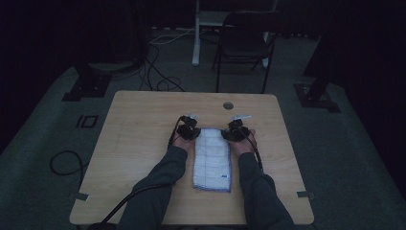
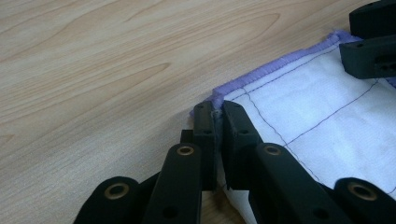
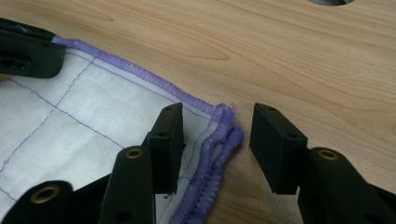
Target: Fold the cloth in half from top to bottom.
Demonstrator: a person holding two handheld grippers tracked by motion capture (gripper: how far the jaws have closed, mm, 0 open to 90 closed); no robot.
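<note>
A folded white cloth with thin purple grid stitching and a purple overlocked hem (image 1: 212, 159) lies flat on the light wooden table (image 1: 143, 143), roughly at the table's middle and reaching toward the person's edge. A small blue label sits near the cloth's near end. Both grippers work at the cloth's far end, one at each far corner.

The left gripper (image 2: 217, 122) is at the cloth's far left corner. Its two black jaws are pressed together with the purple-hemmed corner pinched between them, the fabric edge showing in the thin seam where the pads meet. In the high view this gripper (image 1: 187, 130) sits just beside the cloth's left edge, the person's dark grey sleeve (image 1: 163, 177) running back along that edge.

The right gripper (image 3: 215, 140) is at the cloth's far right corner. Its jaws stand spread, and the stacked purple hems of the folded layers lie between them; the left pad rests on the white fabric just inside the hem, while the right pad stands clear of the cloth over bare wood. In the high view it (image 1: 235, 132) sits at the cloth's right far corner.

Beyond the cloth's far edge, a round grey grommet (image 1: 228, 105) is set in the table.
</note>
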